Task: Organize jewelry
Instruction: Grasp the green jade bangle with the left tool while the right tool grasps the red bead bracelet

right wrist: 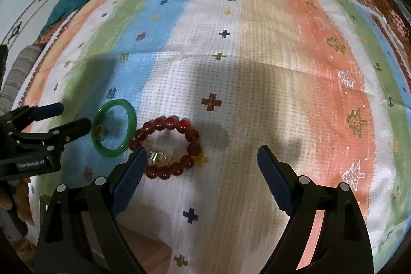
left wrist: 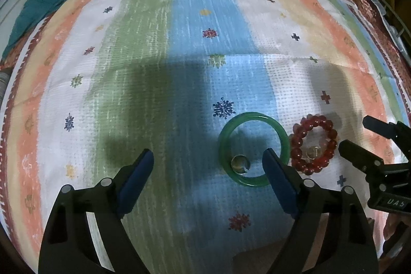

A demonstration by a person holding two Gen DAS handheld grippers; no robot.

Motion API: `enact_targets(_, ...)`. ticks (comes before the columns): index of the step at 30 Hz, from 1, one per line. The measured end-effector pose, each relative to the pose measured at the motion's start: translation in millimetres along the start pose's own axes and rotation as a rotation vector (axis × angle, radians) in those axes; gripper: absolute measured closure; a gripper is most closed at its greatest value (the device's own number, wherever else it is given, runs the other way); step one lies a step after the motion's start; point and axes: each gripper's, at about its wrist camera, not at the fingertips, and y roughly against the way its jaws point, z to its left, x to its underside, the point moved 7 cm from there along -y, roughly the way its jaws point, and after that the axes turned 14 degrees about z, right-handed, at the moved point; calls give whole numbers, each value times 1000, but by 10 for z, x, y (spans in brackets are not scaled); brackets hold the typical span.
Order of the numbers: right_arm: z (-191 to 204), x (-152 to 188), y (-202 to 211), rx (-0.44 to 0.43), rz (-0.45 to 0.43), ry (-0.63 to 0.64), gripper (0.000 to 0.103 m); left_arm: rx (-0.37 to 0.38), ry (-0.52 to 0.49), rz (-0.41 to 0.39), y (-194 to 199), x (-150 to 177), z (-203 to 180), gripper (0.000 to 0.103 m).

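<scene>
While bangle touches bracelet, cloth underlies.

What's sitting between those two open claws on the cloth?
Between the left gripper and the right gripper, the right wrist view shows a green bangle and a red bead bracelet, side by side, each with a small ring inside.

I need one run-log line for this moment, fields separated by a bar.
left gripper: open, empty | right gripper: open, empty | green bangle: on cloth, small ring inside | red bead bracelet: beside bangle, small ring inside
</scene>
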Motion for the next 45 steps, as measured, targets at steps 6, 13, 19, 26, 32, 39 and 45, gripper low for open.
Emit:
enact_targets(6,7,-45,-75,5,8,4,16,22,8,8,-70,-70,4,20)
enact_targets(13,-12,-80,-198,21,27,9,29,2,-31,28,-197,-108,-52,30)
enact_targets(19,-13,-76,-281,68,38,35,49,-37,-7,37,-260,-153,17,51)
enact_targets(26,34,-44,-278,18,42,53,83,-75,-35,33,-256,-100,38,77)
enact_targets(32,83,-5,-266,35,42,54,88,-108,-37,40,-247,-26,62,95)
enact_targets(39,58,17,-186,40,32,51,89,-114,-5,46,-192,56,85,96)
enact_targets(45,45,64,-10,29,6,43,89,-115,34,48,-123,131,148,96)
